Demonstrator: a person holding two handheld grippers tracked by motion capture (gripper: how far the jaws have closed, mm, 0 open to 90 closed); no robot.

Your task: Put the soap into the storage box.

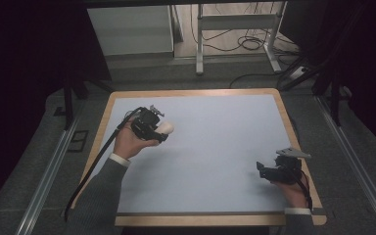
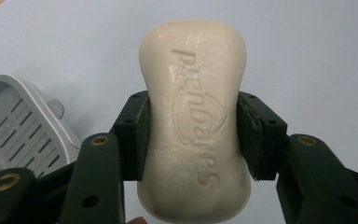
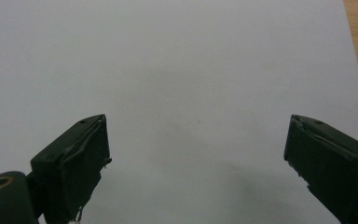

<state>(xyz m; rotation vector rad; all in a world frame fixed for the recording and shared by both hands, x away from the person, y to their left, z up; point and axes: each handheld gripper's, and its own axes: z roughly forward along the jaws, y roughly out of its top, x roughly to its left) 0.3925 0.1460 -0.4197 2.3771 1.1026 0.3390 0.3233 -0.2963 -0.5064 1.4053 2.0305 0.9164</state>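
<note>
Covering wood-edged table [image 1: 280, 105]: pale blue mat [image 1: 215, 147]. Left tool [image 2: 193, 135] grips soap [image 2: 196, 93]; right tool [image 3: 196, 158] open.

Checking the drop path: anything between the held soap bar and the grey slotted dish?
Nothing visible. The left gripper is shut on the cream soap bar; the grey slotted plastic dish lies beside it with only bare pale blue table mat between.

A cream-white soap bar [image 2: 195, 121] with embossed lettering and a narrowed waist is held lengthwise above the pale blue tabletop [image 2: 307, 56], pinched across its middle.
</note>
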